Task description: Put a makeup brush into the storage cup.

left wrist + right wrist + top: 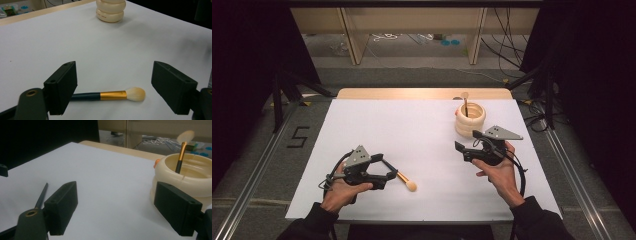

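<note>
One makeup brush (110,95) lies crosswise just ahead of the left claw (113,87) (jaws spread wide, empty), nearer than the open right claw (467,147).

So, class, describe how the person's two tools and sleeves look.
Each tool, left and right, is black, with two blocky black jaws, a grey three-cornered plate on top and a trailing black cable. The jaw blocks have small screw holes. The sleeves are black.
</note>
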A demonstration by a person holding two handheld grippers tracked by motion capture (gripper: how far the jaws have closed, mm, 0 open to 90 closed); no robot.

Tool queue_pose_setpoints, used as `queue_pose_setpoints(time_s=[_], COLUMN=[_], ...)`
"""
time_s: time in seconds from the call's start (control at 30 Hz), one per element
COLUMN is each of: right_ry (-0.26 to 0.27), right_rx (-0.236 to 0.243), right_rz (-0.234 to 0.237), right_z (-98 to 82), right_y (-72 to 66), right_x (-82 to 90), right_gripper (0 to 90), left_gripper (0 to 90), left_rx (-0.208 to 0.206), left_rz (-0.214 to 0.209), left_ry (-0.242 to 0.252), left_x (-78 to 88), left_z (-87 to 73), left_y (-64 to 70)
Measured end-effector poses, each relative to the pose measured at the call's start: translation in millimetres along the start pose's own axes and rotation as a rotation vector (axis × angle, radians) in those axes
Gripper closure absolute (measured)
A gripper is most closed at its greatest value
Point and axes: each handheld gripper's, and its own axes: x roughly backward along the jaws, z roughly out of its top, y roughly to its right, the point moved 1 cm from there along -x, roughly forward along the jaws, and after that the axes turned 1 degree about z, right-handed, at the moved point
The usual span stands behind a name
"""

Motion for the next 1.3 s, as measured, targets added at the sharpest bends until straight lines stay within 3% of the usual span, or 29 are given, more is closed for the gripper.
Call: queue_pose_setpoints(time_s=[0.27,0.5,0.53,0.67,0.87,0.9,1.0,1.3], right_ry=[0.017,-0.005,0.007,-0.008,-0.026,-0.010,-0.018,-0.029], right_rx=[-0.008,0.001,0.022,-0.003,0.001,0.016,-0.001,0.008], right_rz=[0.023,0.037,0.026,0.048,0.053,0.046,0.063,0.072], right_z=[-9.2,-15.9,-16.5,-19.7,-24.7,-25.7,-28.2,-33.9], right_y=[-7.2,-15.9,-15.6,-19.8,-23.8,-23.5,-25.8,-29.0], right_x=[6.1,11.1,10.9,13.0,18.1,18.3,20.7,26.1], right_gripper=[19.4,18.4,18.0,16.8,16.2,16.1,16.1,16.0], left_gripper=[20.7,20.6,20.4,19.5,16.5,16.5,16.3,16.0], left_rx=[0.008,0.005,0.003,0.007,0.012,0.011,0.012,0.013], left_rz=[0.005,0.008,0.005,0.002,0.016,0.017,0.017,0.020], left_ry=[-0.001,-0.006,-0.005,-0.005,0.001,0.003,0.006,0.003], left_x=[-0.7,-0.7,-1.0,-1.0,-0.5,-0.2,-0.1,0.3], left_z=[-0.2,-0.6,-0.8,-1.4,-1.4,-1.2,-1.1,-1.6], left_y=[-0.9,-1.7,-2.1,-2.6,-2.9,-3.1,-3.3,-3.5])
